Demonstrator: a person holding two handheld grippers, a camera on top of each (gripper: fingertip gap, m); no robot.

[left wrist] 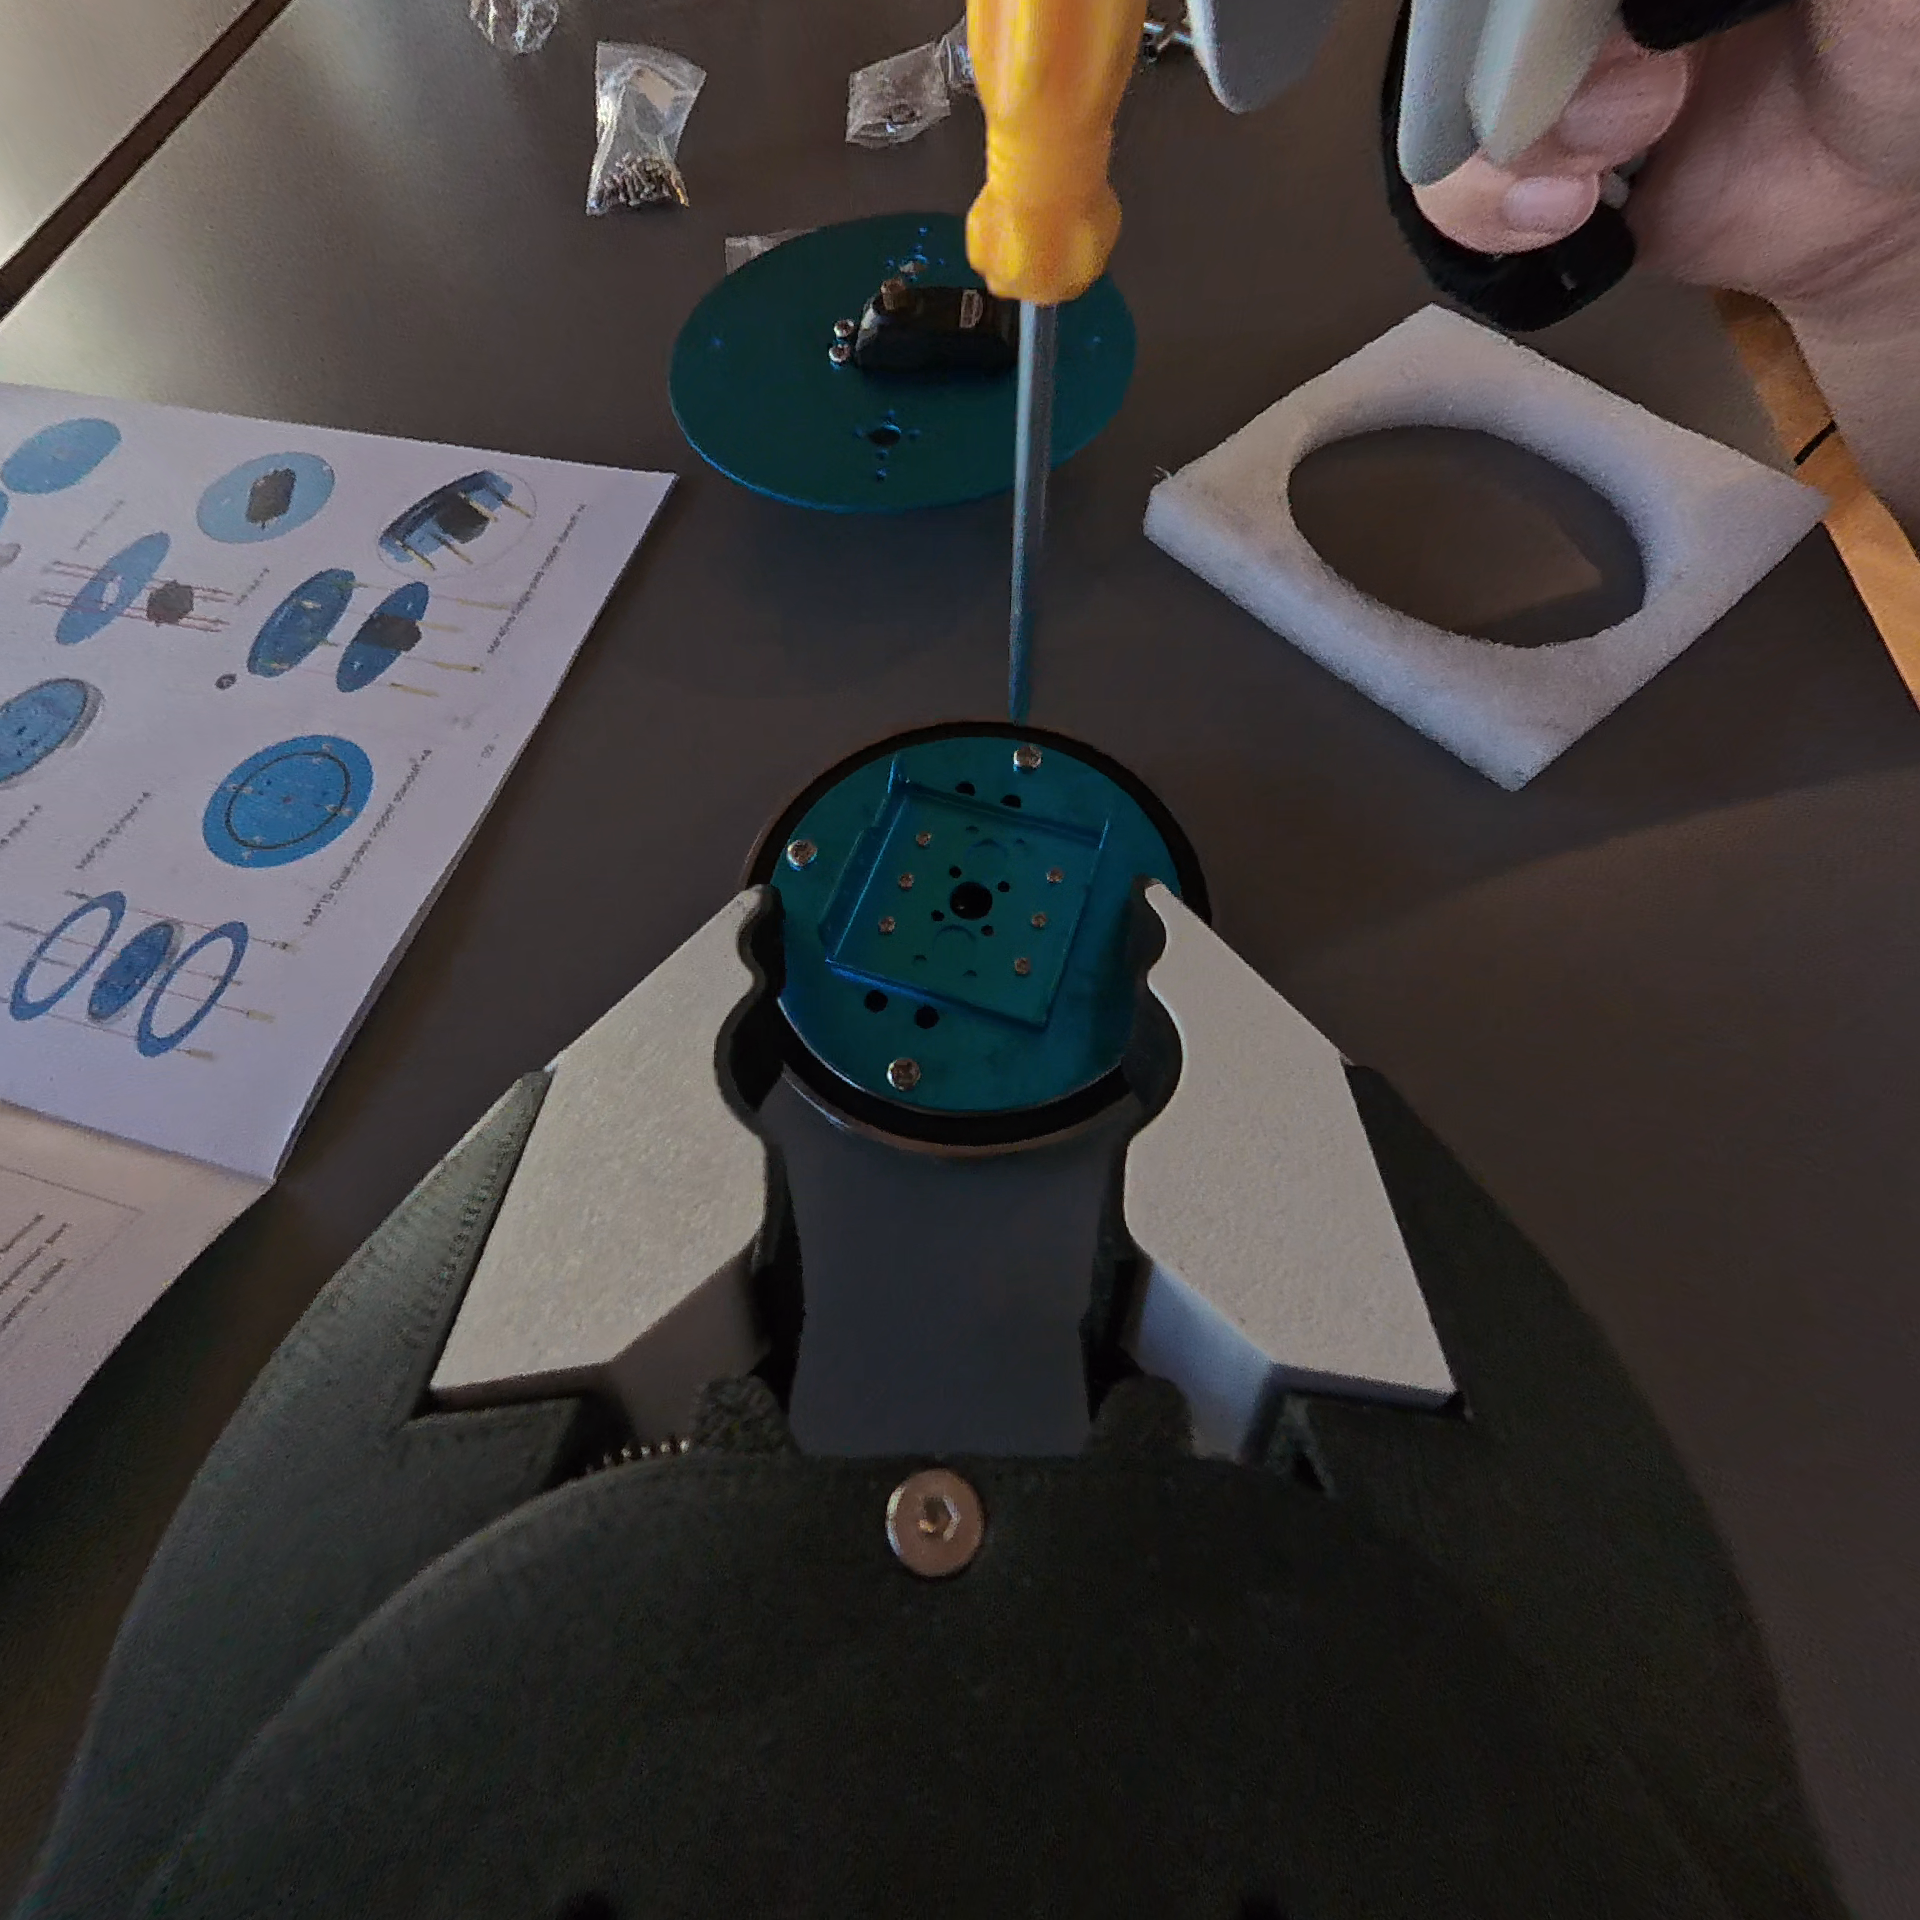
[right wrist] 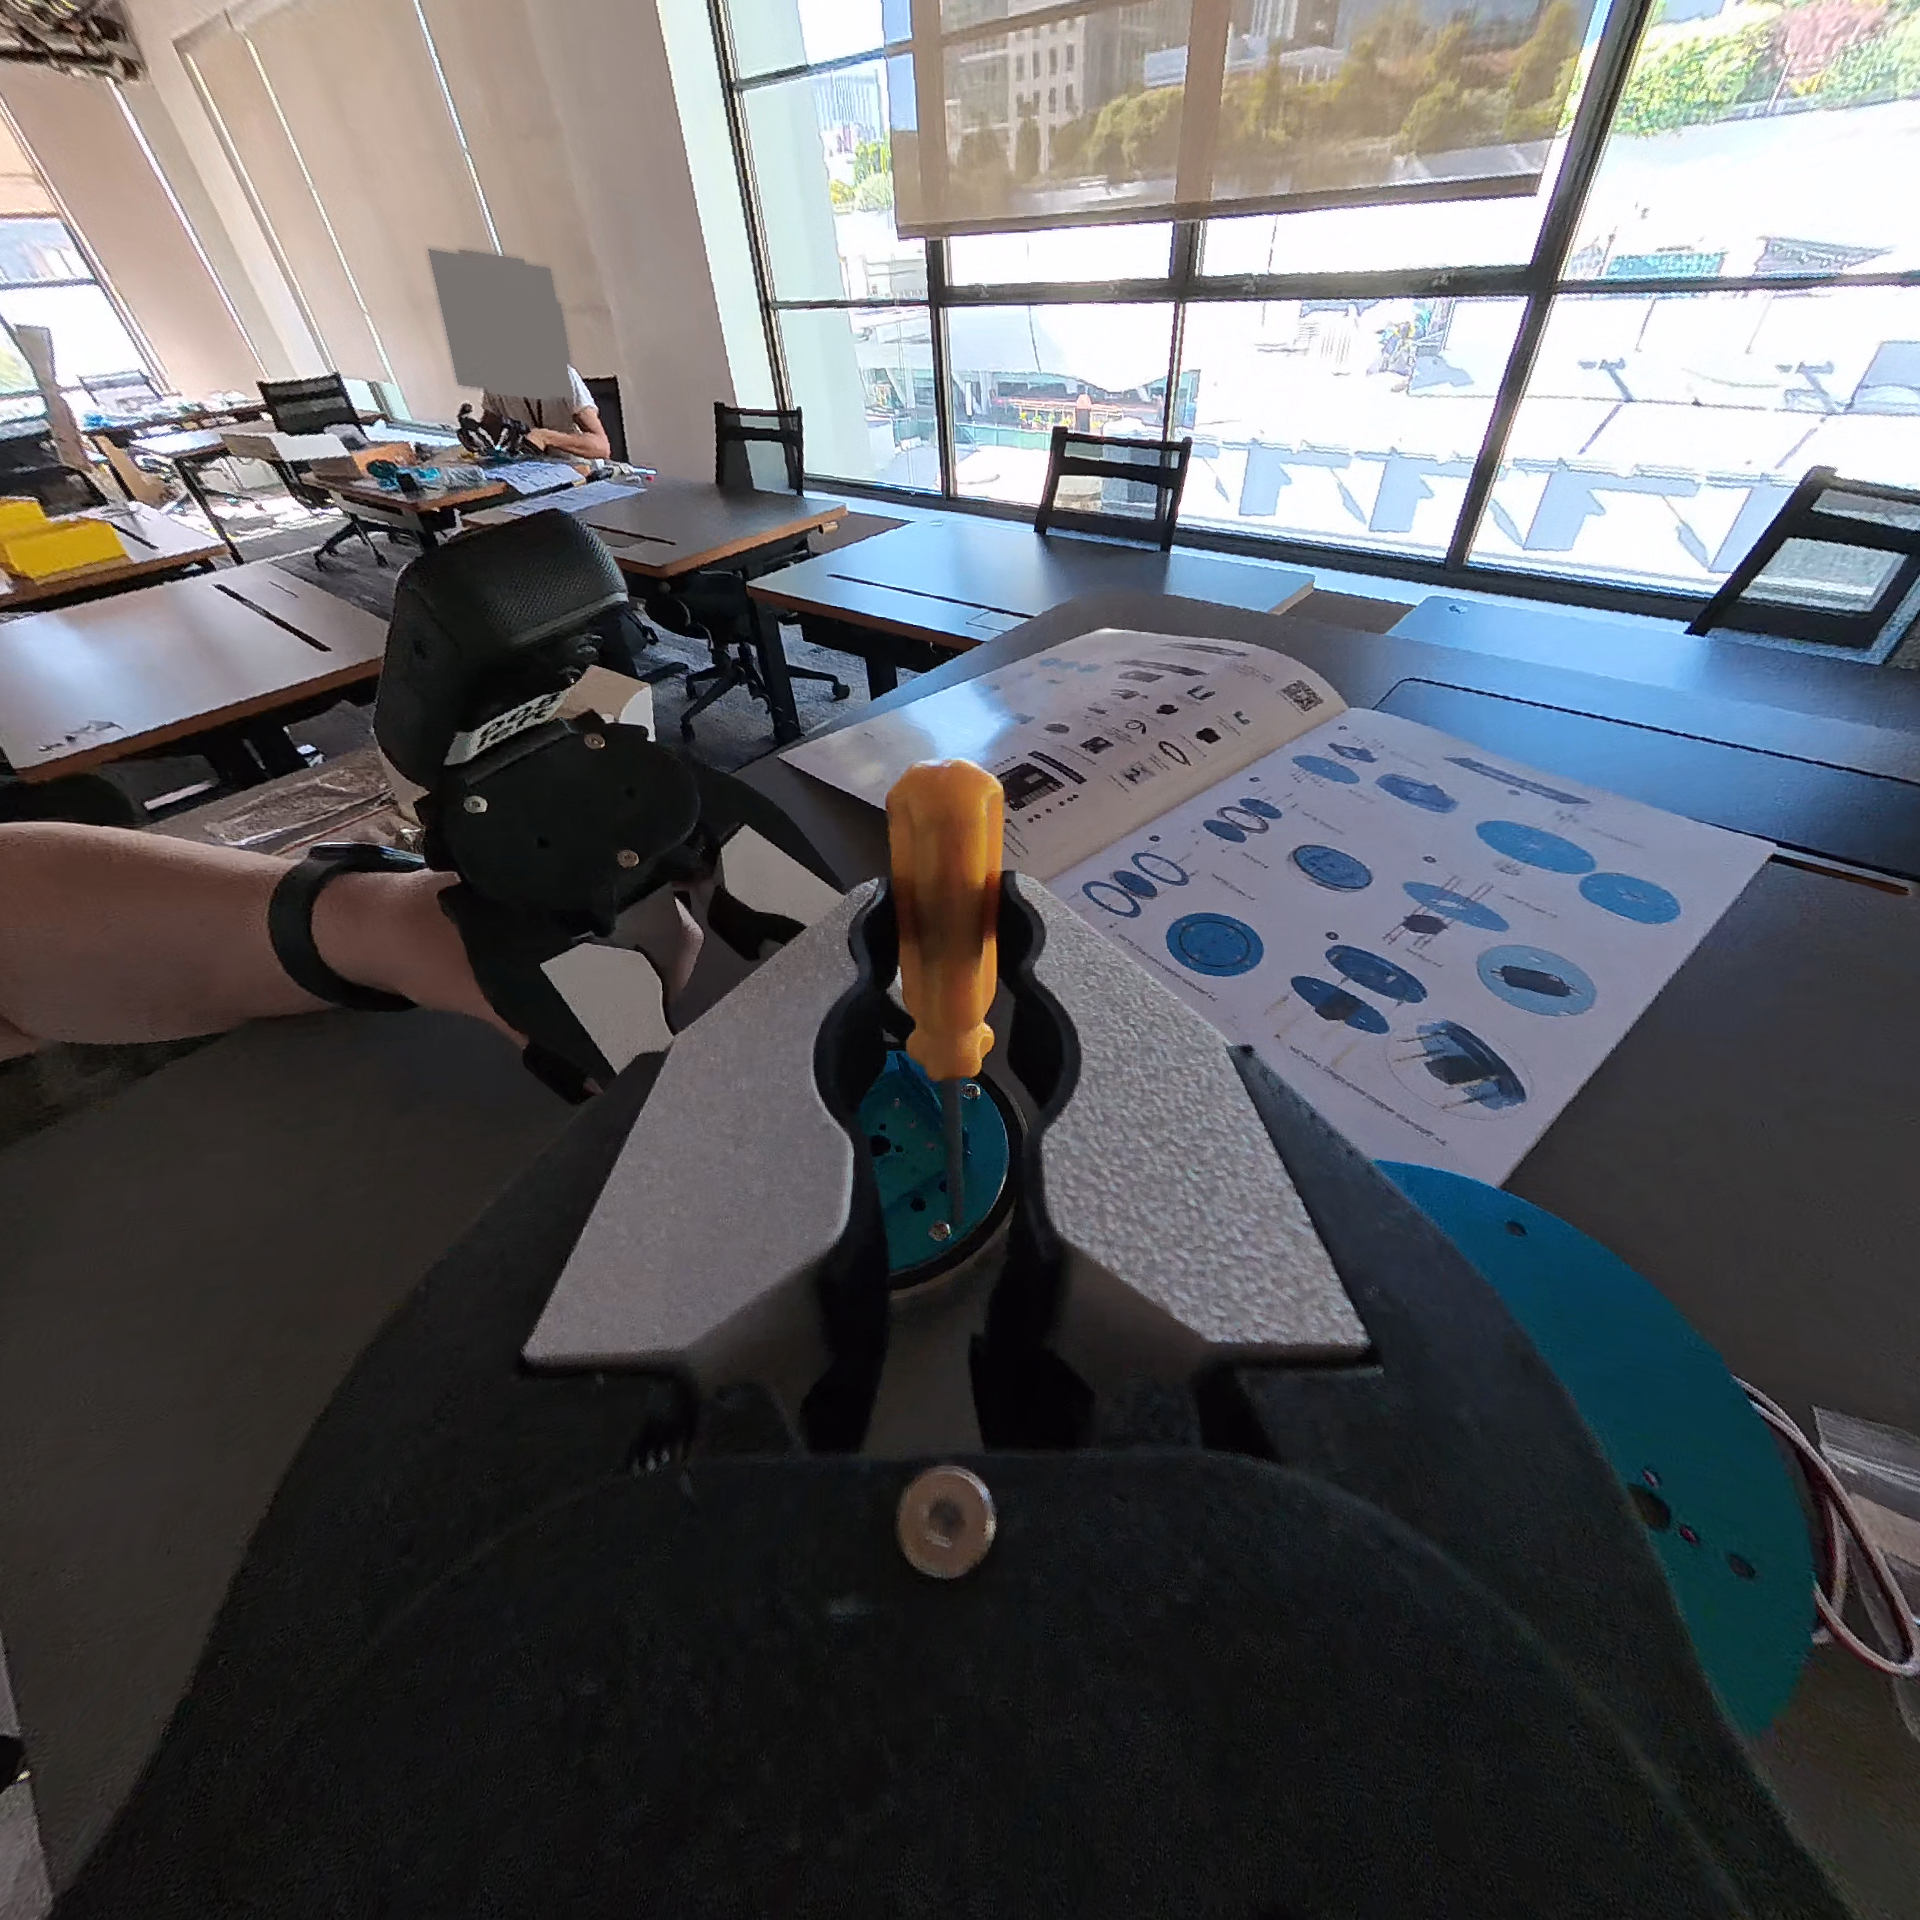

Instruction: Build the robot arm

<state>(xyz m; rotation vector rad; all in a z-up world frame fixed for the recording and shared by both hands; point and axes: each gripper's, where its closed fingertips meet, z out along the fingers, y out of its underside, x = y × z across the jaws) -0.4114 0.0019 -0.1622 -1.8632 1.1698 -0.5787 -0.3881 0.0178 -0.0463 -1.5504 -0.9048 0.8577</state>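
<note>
Left gripper [left wrist: 961, 935]: jaws clamped on sides of round blue assembly [left wrist: 966, 935], seated on worktop [left wrist: 1351, 1039].
Right gripper [right wrist: 940, 997]: jaws clamped on yellow handle of screwdriver [right wrist: 943, 914], shaft near upright.
Tip: on far rim screw [left wrist: 1027, 757] of blue assembly.
Technique: best kept square on screw head, pressed down, assembly braced against turning.
Bags: small clear bags [left wrist: 639, 130] at far edge, tiny hardware inside.
Foam block [left wrist: 1475, 530]: round cut-out, nothing in it.
Nearby: second blue disc [left wrist: 790, 416], instruction sheet [left wrist: 260, 727].

Glossy yellow plastic screwdriver [right wrist: 945, 914], satin blue metal round plate [left wrist: 966, 935], rough white foam block [left wrist: 1475, 540], matt dark table [left wrist: 1455, 1039]
</note>
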